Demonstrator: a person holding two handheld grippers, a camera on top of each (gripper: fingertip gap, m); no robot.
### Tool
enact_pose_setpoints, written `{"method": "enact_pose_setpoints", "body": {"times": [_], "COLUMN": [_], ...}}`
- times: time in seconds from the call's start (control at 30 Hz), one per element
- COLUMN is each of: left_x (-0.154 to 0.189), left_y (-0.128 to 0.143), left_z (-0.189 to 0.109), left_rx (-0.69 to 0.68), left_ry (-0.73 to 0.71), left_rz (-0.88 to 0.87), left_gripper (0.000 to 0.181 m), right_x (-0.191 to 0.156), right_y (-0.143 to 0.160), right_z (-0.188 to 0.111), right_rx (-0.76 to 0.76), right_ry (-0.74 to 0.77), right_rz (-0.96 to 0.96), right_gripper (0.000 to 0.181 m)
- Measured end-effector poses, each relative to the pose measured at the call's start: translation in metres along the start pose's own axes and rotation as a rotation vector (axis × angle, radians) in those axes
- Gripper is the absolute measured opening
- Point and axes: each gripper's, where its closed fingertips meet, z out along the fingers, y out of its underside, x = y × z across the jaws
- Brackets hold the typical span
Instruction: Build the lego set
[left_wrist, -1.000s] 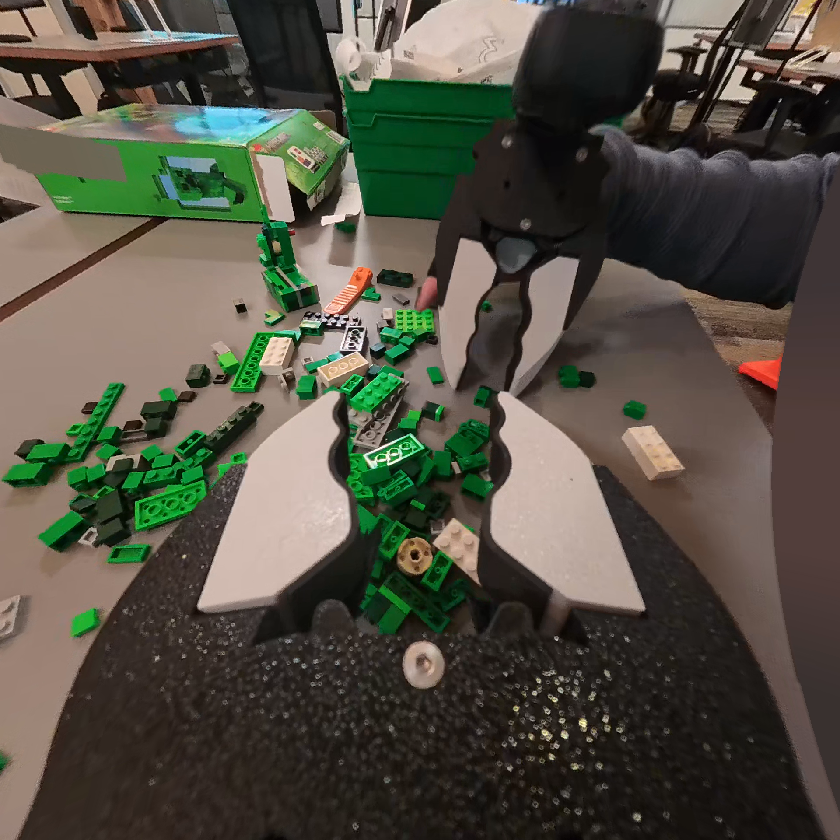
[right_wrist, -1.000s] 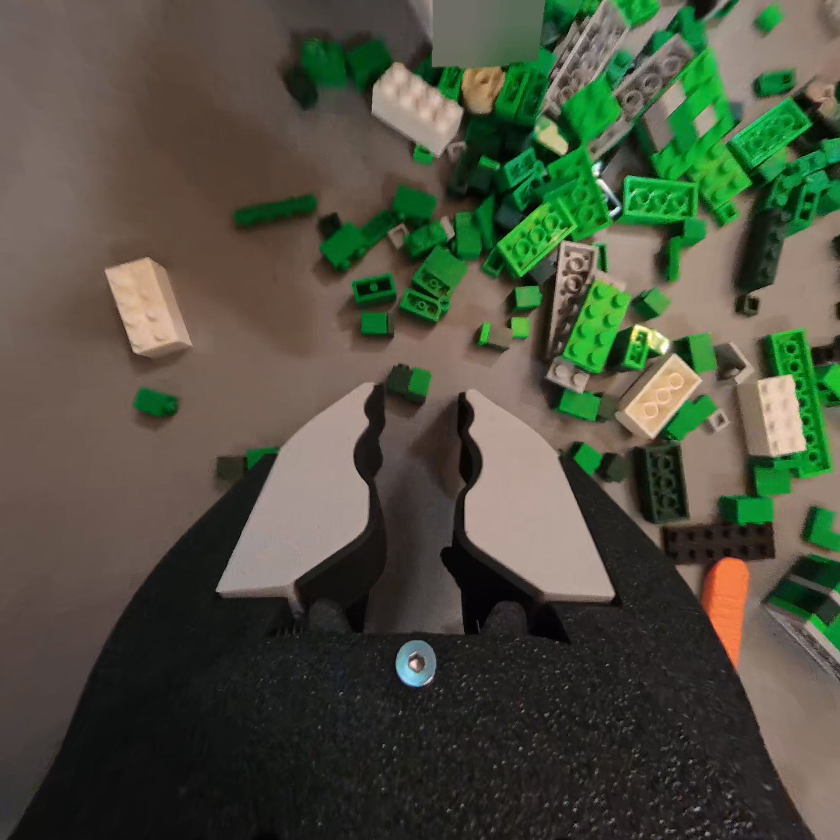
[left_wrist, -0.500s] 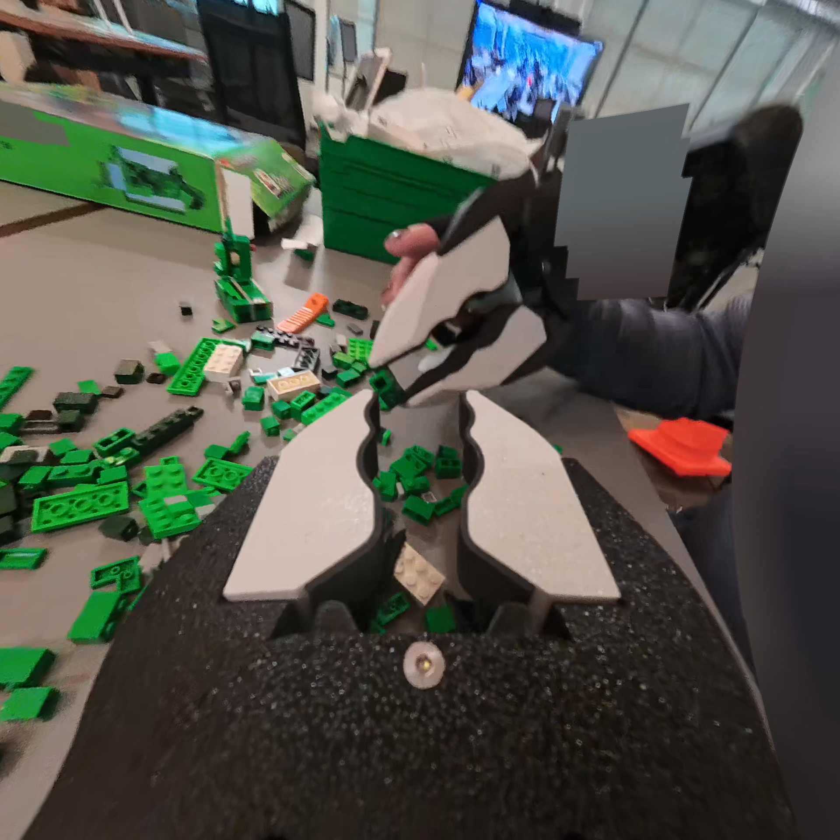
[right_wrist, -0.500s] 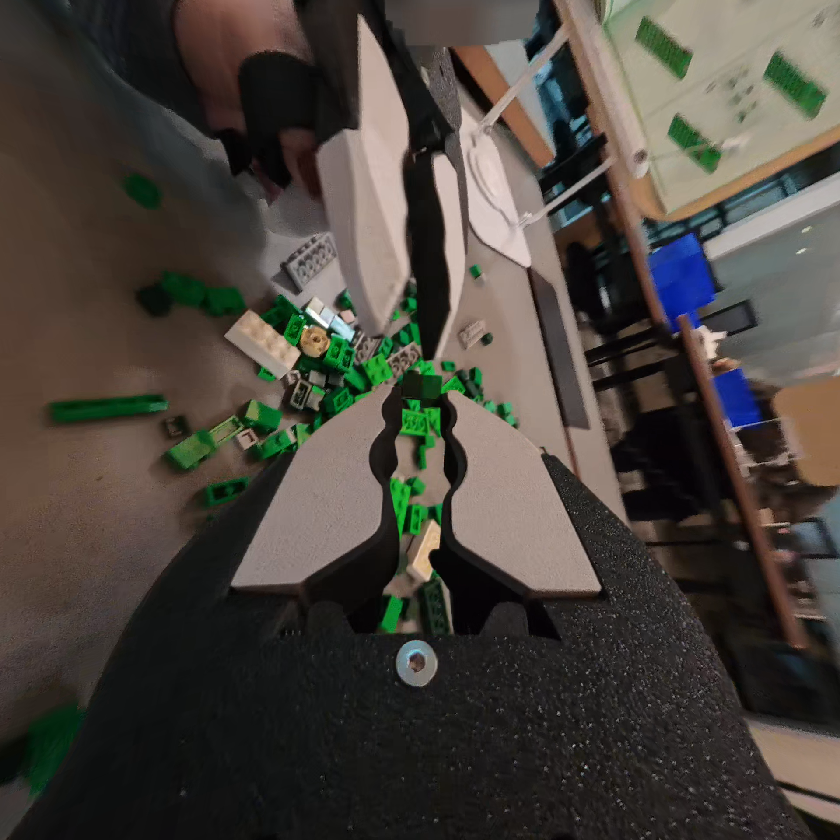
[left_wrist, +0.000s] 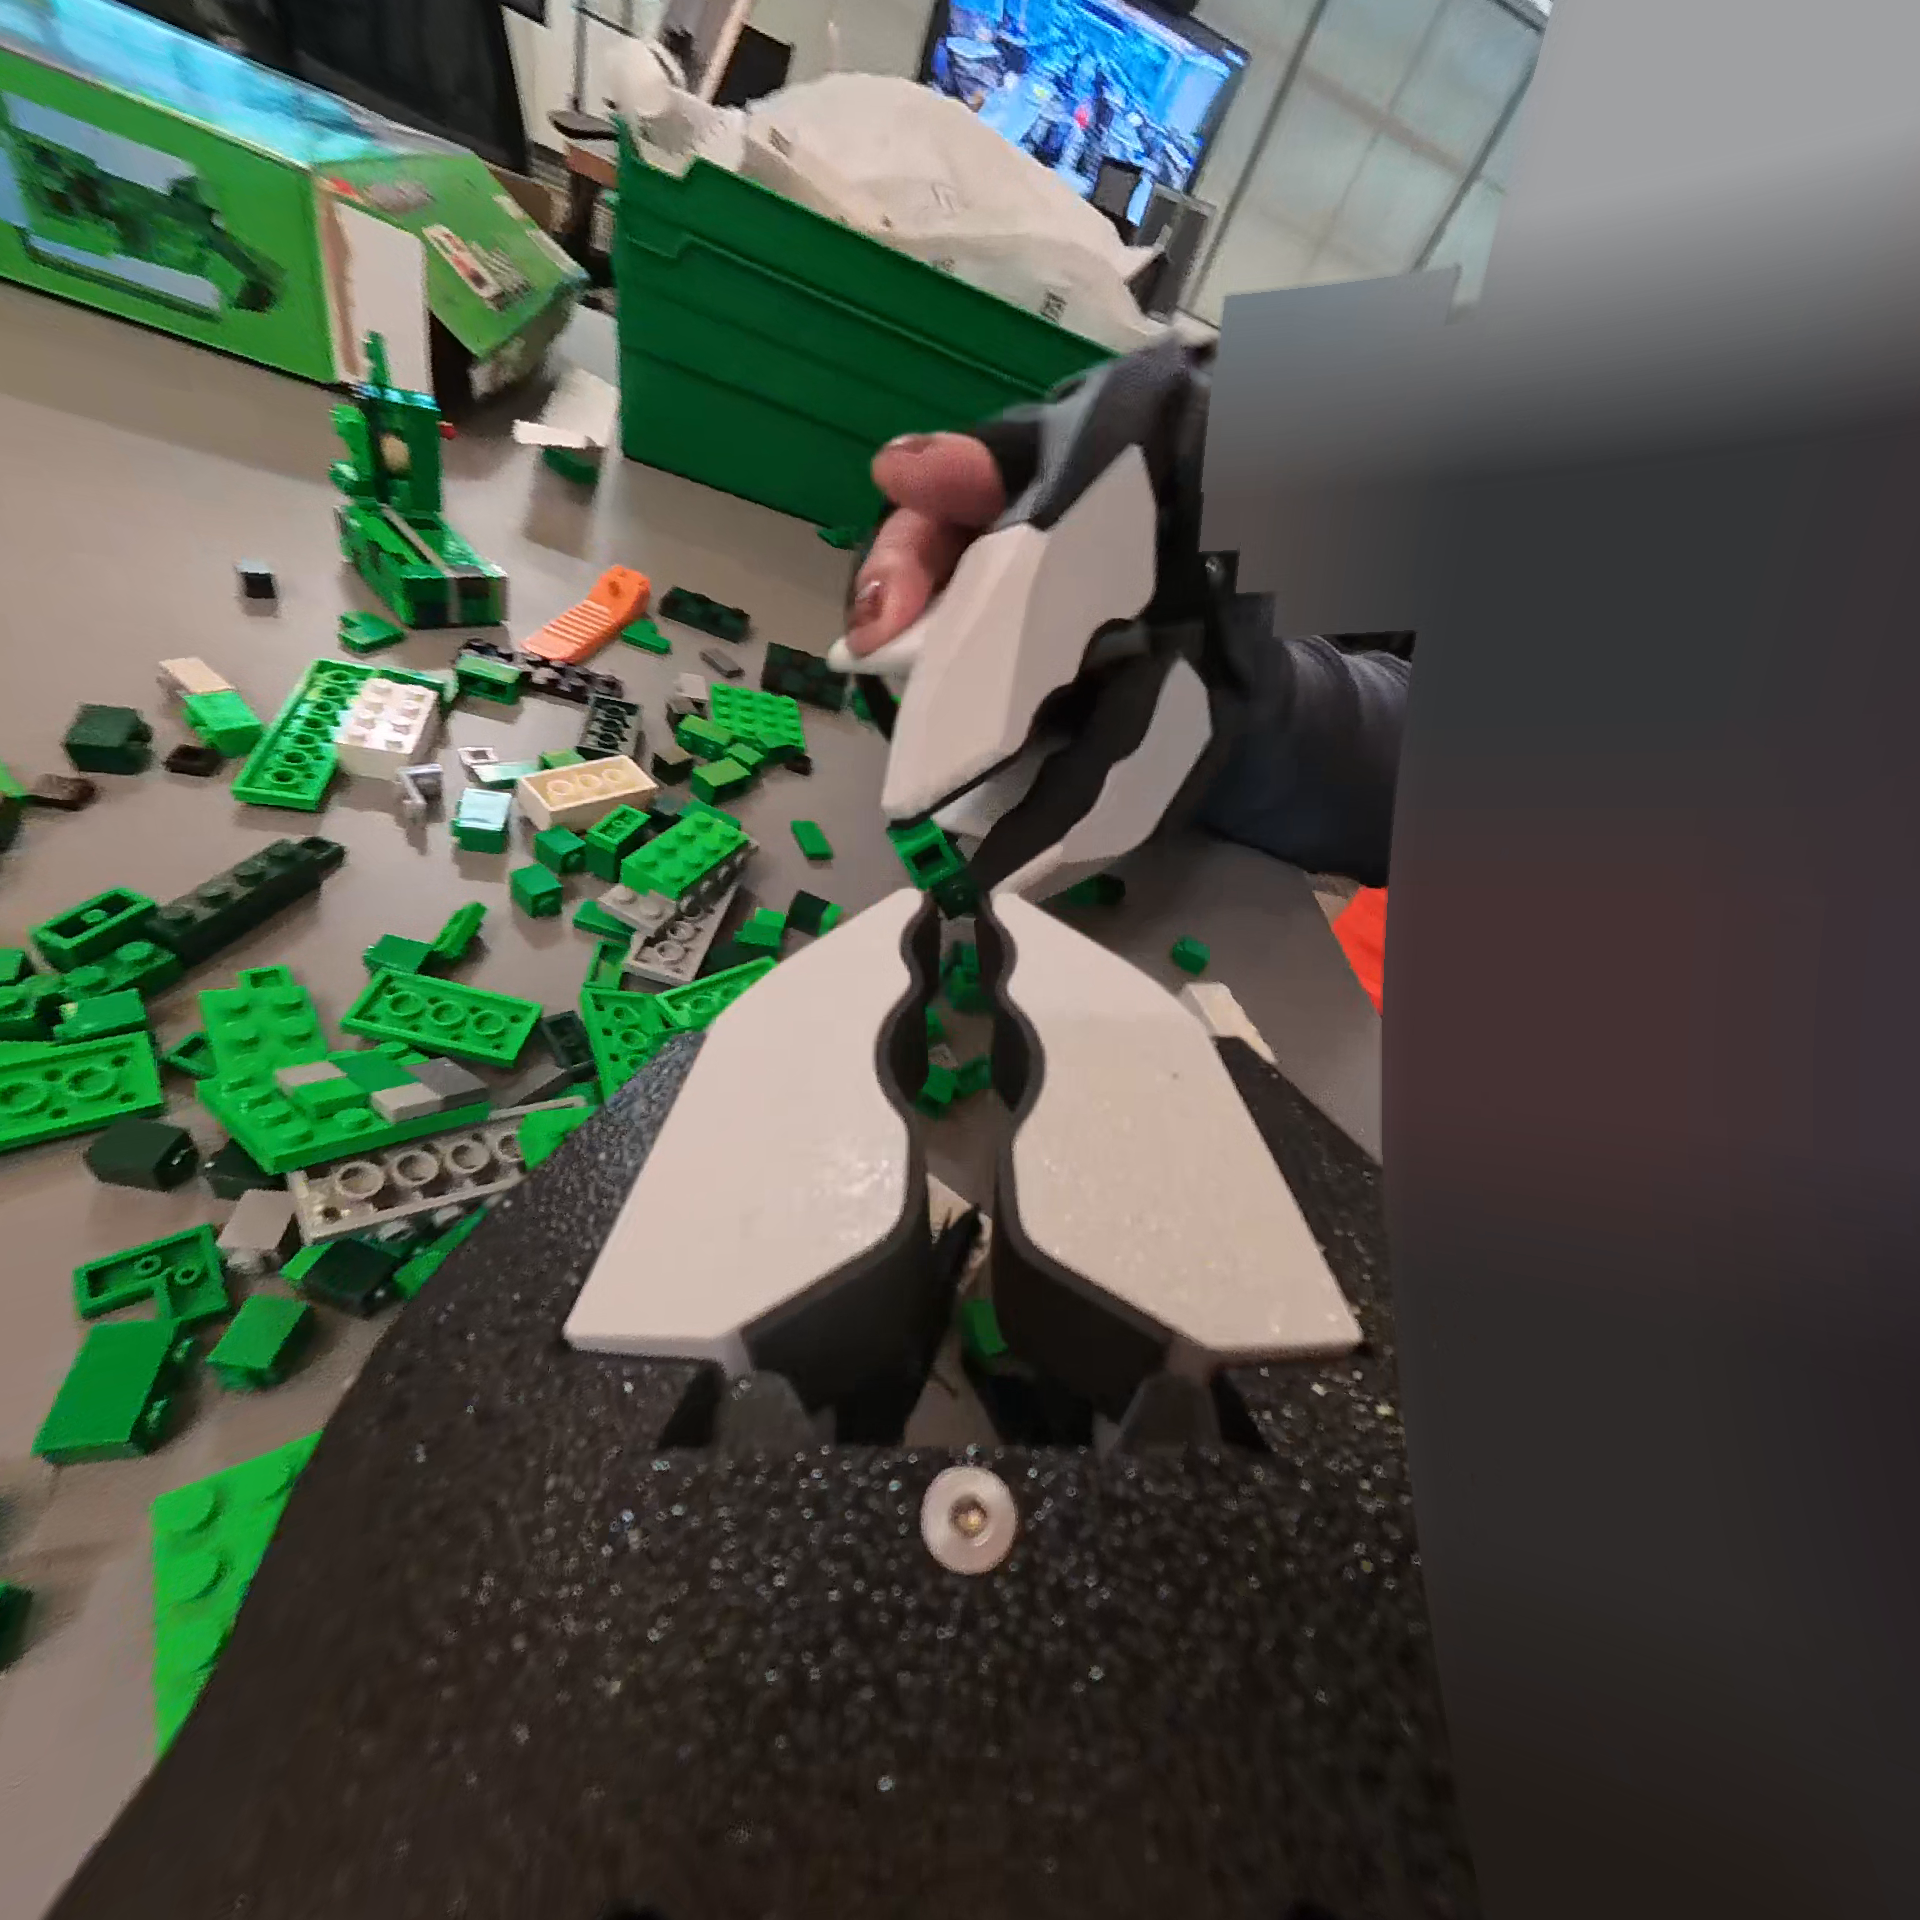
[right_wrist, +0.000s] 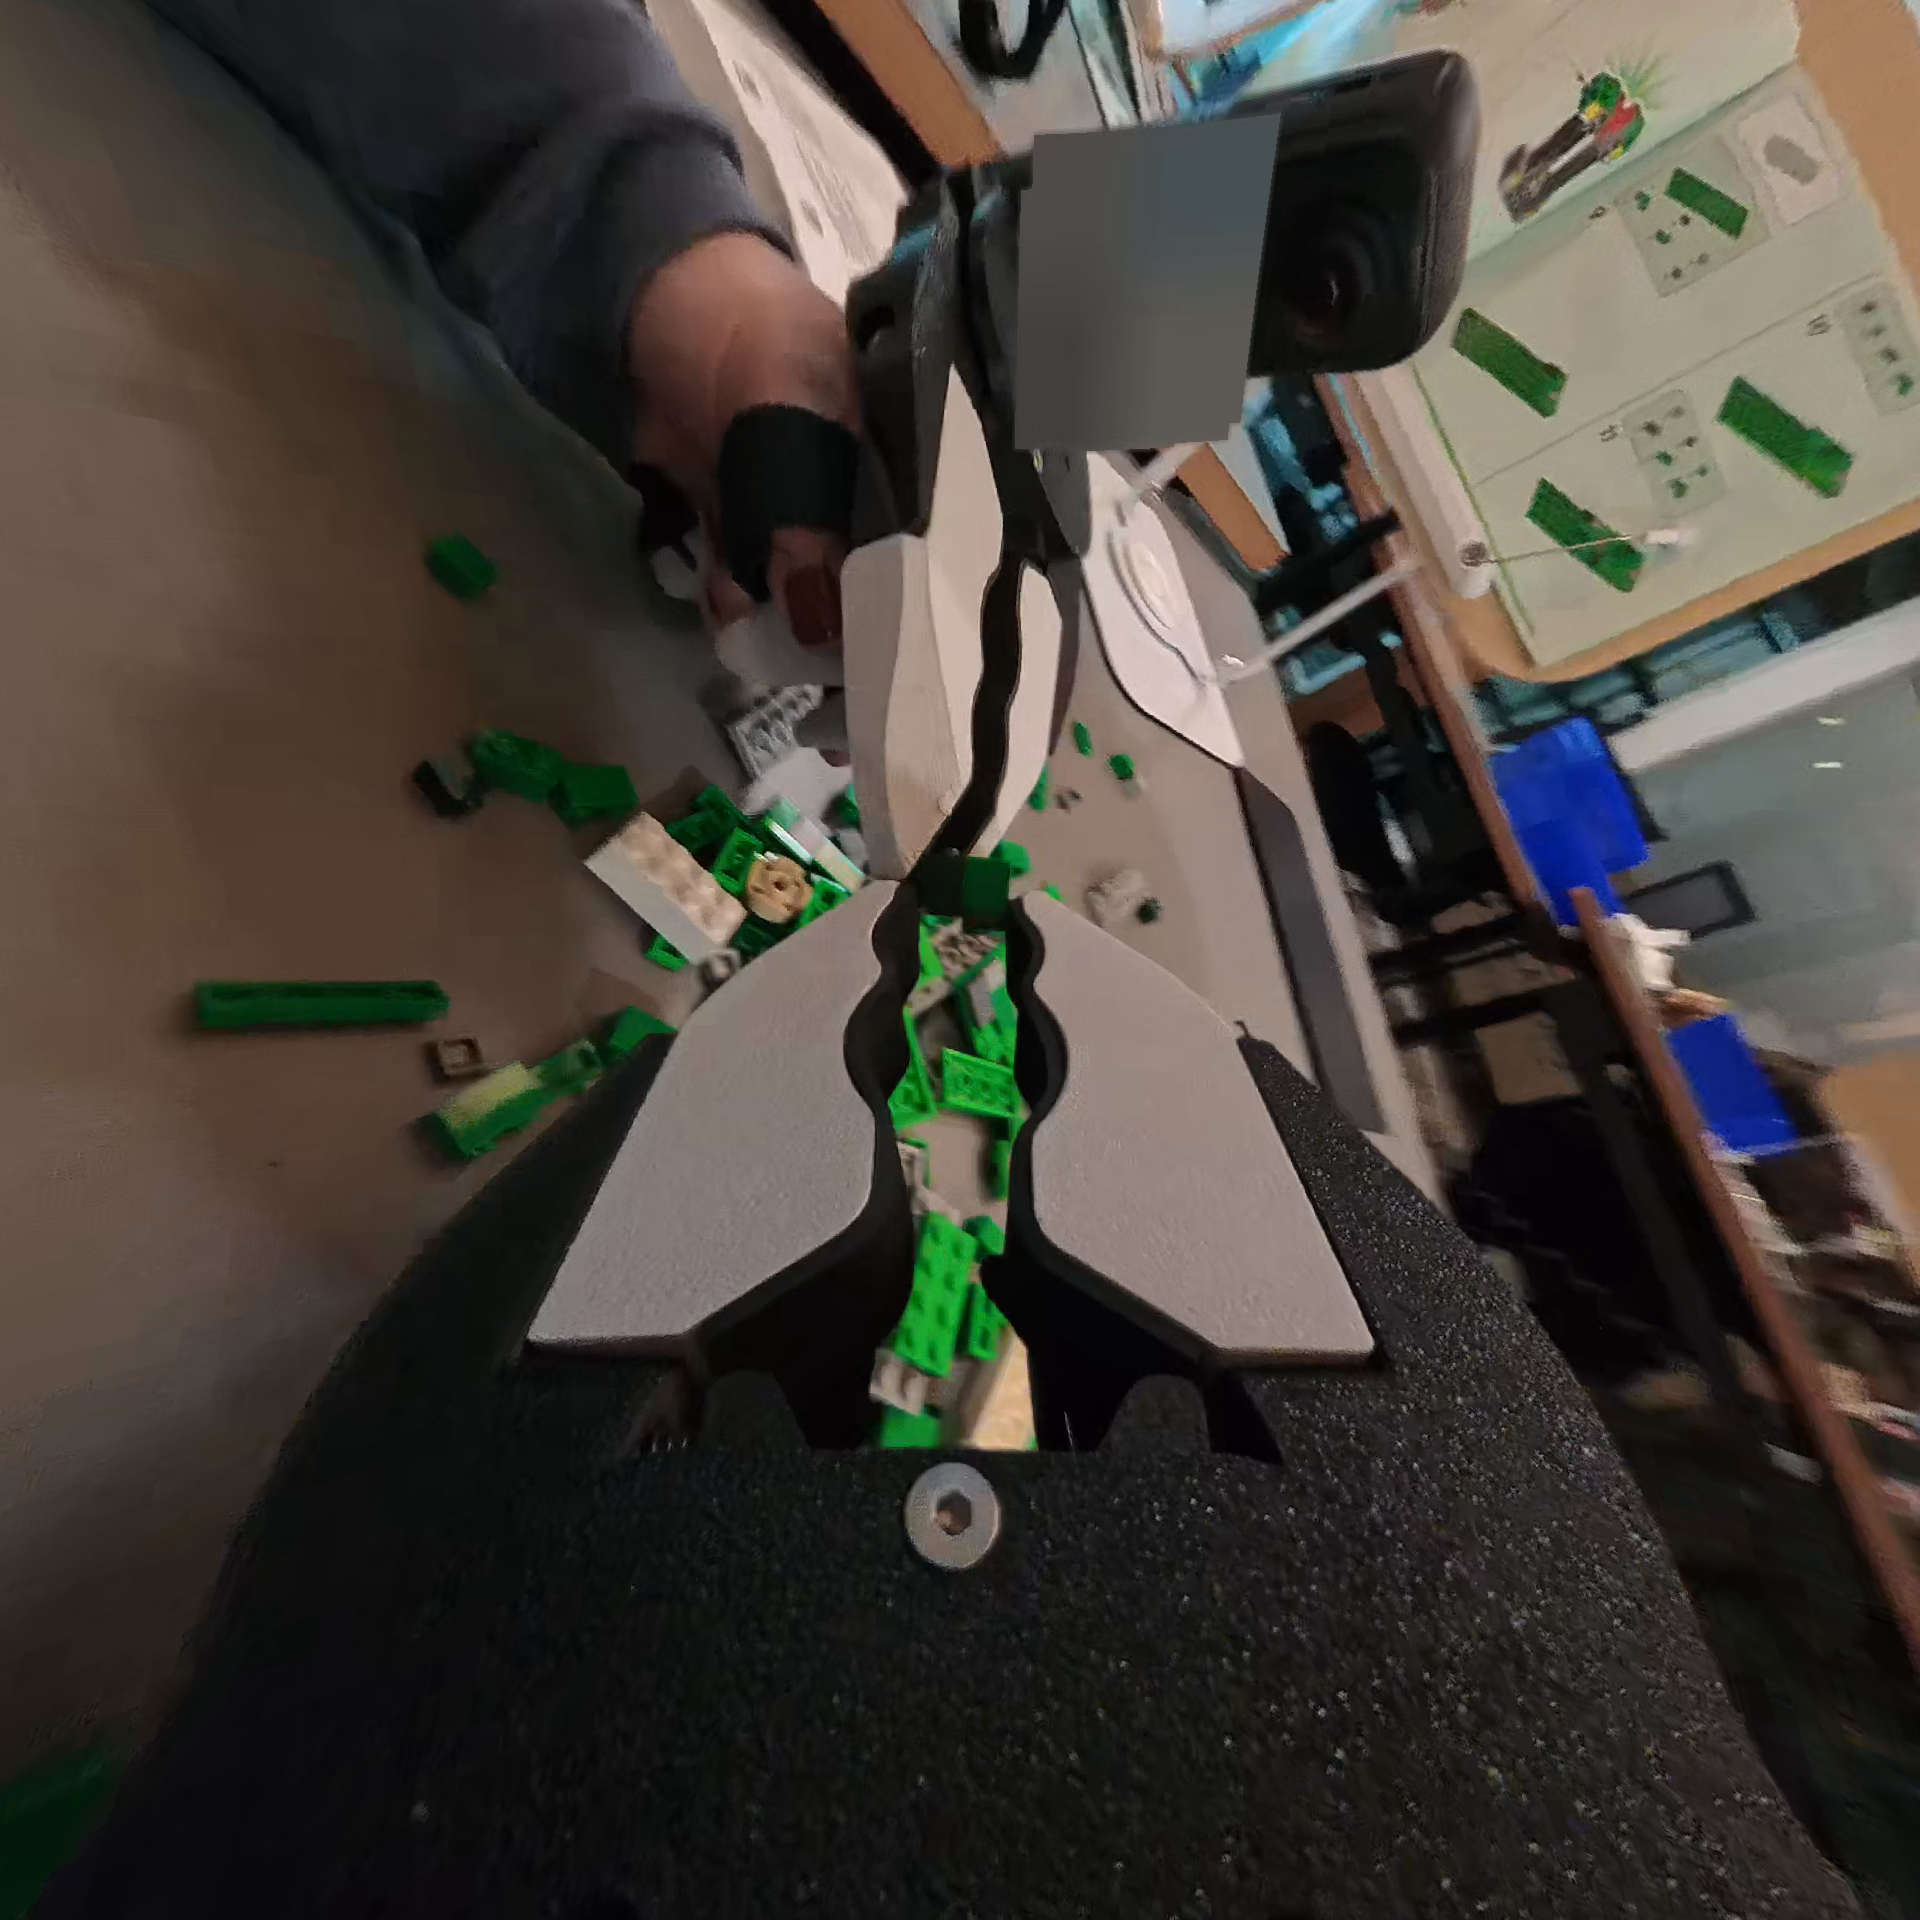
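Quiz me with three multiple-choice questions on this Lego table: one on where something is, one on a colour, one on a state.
1. Where is the orange tool? A in the box; B on the table; C on the floor.
2. What colour is the bin? A green; B blue; C red.
3. The small green brick is: A lying loose; B on the model; C pinched in the right tongs.
B, it lies among bricks; A, its walls are green; C, the tongs clamp it in the air.

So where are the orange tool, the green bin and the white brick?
orange tool (left_wrist: 588, 621): left wrist view, ridged middle.
green bin (left_wrist: 790, 343): left wrist view, front wall.
white brick (right_wrist: 665, 886): right wrist view, studded top.
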Motion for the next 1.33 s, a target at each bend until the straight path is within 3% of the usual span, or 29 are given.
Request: {"method": "enact_pose_setpoints", "body": {"times": [0.13, 0.27, 0.53, 0.7, 0.87, 1.0, 1.13, 1.33], "left_x": [0.002, 0.001, -0.009, -0.004, -0.013, -0.022, -0.017, 0.001], "left_y": [0.0, -0.003, 0.005, 0.001, 0.016, 0.027, 0.024, 0.005], "left_z": [-0.004, -0.008, -0.003, -0.002, -0.004, -0.009, -0.009, -0.01], "left_rx": [-0.007, 0.032, -0.019, 0.018, -0.102, -0.198, -0.17, -0.049], "left_ry": [0.029, 0.069, 0.008, 0.041, -0.055, -0.158, -0.126, -0.076], "left_rz": [0.017, -0.069, -0.153, -0.166, -0.117, -0.045, -0.006, 0.273], "left_gripper": [0.0, 0.0, 0.037, 0.021, 0.01, 0.009, 0.008, 0.007], "right_x": [-0.004, 0.001, 0.003, -0.011, -0.022, -0.018, -0.017, -0.016], "right_y": [-0.01, 0.005, 0.008, 0.005, 0.015, 0.021, 0.021, -0.005], "right_z": [-0.007, 0.005, 0.012, 0.016, 0.019, 0.017, 0.015, 0.001], "right_rx": [0.159, 0.051, -0.07, -0.063, -0.079, -0.107, -0.058, 0.206], "right_ry": [-0.123, 0.001, 0.134, 0.093, 0.043, 0.08, 0.025, -0.277], "right_rz": [0.206, 0.051, -0.178, -0.237, -0.217, -0.249, -0.041, 0.633], "right_gripper": [0.016, 0.016, 0.016, 0.016, 0.016, 0.0, 0.004, 0.015]}}
